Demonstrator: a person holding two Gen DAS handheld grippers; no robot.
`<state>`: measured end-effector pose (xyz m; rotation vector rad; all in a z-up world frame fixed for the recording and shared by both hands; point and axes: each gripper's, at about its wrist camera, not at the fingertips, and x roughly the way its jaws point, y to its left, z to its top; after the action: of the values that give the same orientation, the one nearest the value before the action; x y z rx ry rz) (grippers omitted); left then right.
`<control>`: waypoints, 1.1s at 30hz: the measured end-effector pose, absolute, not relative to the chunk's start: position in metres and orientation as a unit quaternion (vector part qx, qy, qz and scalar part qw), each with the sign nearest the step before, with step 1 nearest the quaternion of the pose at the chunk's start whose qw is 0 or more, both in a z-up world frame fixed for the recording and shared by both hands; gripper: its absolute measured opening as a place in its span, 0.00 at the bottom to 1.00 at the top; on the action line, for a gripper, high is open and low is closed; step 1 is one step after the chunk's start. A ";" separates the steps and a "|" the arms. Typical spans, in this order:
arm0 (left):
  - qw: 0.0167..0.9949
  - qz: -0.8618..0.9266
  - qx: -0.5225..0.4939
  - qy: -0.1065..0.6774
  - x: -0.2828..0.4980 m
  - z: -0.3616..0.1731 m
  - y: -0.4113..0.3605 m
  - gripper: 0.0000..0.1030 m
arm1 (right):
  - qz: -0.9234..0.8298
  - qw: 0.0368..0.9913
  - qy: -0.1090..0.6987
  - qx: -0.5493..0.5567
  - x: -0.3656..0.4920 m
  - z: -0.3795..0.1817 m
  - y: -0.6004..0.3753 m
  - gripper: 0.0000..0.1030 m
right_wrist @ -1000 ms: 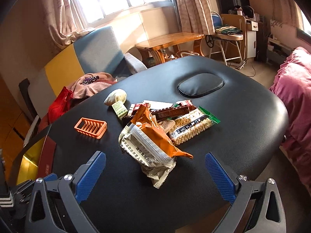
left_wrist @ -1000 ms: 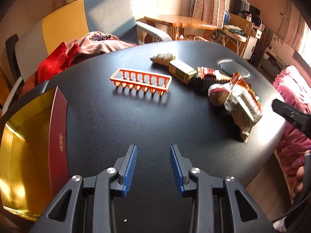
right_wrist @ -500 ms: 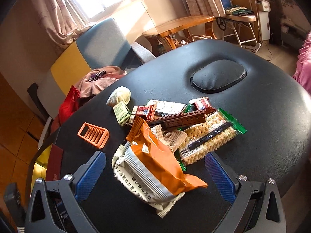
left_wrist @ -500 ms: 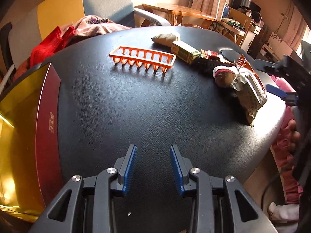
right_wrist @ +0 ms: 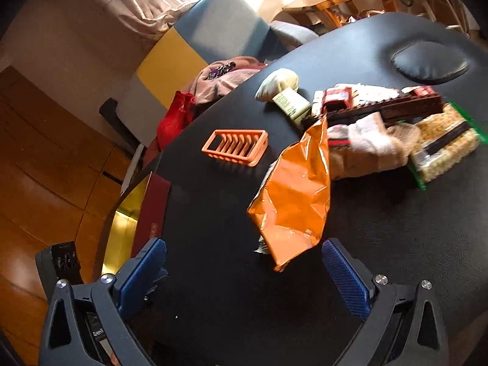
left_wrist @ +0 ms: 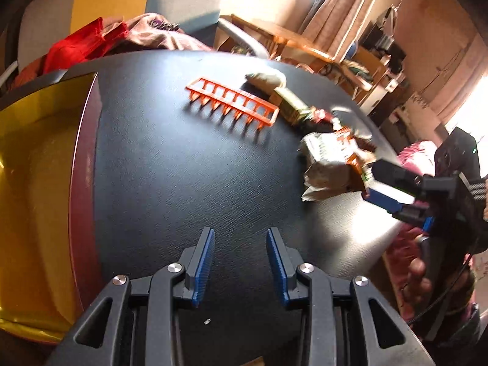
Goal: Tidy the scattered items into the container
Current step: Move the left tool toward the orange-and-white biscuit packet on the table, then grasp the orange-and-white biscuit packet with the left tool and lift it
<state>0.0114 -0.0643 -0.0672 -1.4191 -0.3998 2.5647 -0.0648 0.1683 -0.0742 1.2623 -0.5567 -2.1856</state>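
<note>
— Two claws, one broad black table (left_wrist: 183, 183). What lies under them?

— Biggest on it is the container (left_wrist: 36, 183), a gold-lined box with a dark red rim. It sits to the left of the left claw (left_wrist: 240, 235), close by its left finger. From the right claw (right_wrist: 244, 247) it shows past the left finger, at the table's edge.

— And the left claw itself?

— Released, with the blue pads only narrowly parted. Nothing is between them, just bare table.

— The right one?

— Spread wide and gripping nothing. A hand (left_wrist: 421, 277) holds its handle. The orange snack bag (right_wrist: 292, 201) lies straight ahead of it. The bag's bottom corner reaches down between the two fingertips, nearer the right one. Neither pad touches it.

— What comes next in size?

— A clear pack of crackers with a green edge (right_wrist: 445, 146), ahead and far to the right. A rolled whitish sock (right_wrist: 366, 146) lies between that pack and the bag. An orange slotted rack (right_wrist: 235, 146) stands alone, ahead and slightly left, apart from the heap.

— Smaller things?

— A long brown studded bar (right_wrist: 390, 109) lies across the heap behind the sock. A small cream-and-green box (right_wrist: 289, 103) is beyond the bag. A pale bundle (right_wrist: 277, 84) touches that box at the far end. The left wrist view is blurred there, so I cannot read the labels.
</note>
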 end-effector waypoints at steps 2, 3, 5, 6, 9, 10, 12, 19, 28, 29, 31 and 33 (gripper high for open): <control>0.115 0.863 -0.472 -0.136 0.005 -0.061 -0.055 0.35 | -0.825 0.258 -0.194 0.464 -0.059 -0.068 0.177 1.00; 0.127 0.863 -0.470 -0.137 0.001 -0.058 -0.050 0.36 | -0.831 0.249 -0.187 0.461 -0.056 -0.065 0.182 1.00; 0.147 0.862 -0.467 -0.132 -0.010 -0.051 -0.035 0.36 | -0.842 0.229 -0.175 0.456 -0.050 -0.061 0.192 1.00; 0.157 0.862 -0.464 -0.128 -0.016 -0.047 -0.026 0.37 | -0.846 0.219 -0.172 0.454 -0.047 -0.060 0.198 1.00; 0.173 0.860 -0.466 -0.112 -0.031 -0.041 -0.002 0.44 | -0.852 0.196 -0.173 0.454 -0.043 -0.063 0.214 1.00; 0.177 0.859 -0.469 -0.107 -0.036 -0.040 0.006 0.47 | -0.853 0.190 -0.175 0.455 -0.042 -0.065 0.219 1.00; 0.183 0.856 -0.474 -0.096 -0.045 -0.037 0.020 0.48 | -0.852 0.181 -0.183 0.455 -0.042 -0.069 0.228 1.00; 0.184 0.850 -0.487 -0.080 -0.076 -0.038 0.045 0.52 | -0.863 0.161 -0.175 0.445 -0.044 -0.072 0.244 1.00; 0.176 0.839 -0.508 -0.086 -0.106 -0.060 0.051 0.53 | -0.869 0.152 -0.165 0.441 -0.047 -0.074 0.247 1.00; 0.175 0.838 -0.510 -0.085 -0.108 -0.063 0.051 0.53 | -0.870 0.150 -0.163 0.441 -0.048 -0.074 0.247 1.00; 0.171 0.837 -0.513 -0.081 -0.111 -0.068 0.051 0.53 | -0.870 0.149 -0.164 0.442 -0.049 -0.074 0.247 1.00; 0.172 0.837 -0.512 -0.083 -0.112 -0.071 0.050 0.53 | -0.870 0.148 -0.162 0.442 -0.049 -0.075 0.246 1.00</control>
<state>-0.1118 0.0503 -0.0706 -1.4545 -0.2346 2.3773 -0.0490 0.2461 -0.0749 1.2720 -0.4672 -2.5016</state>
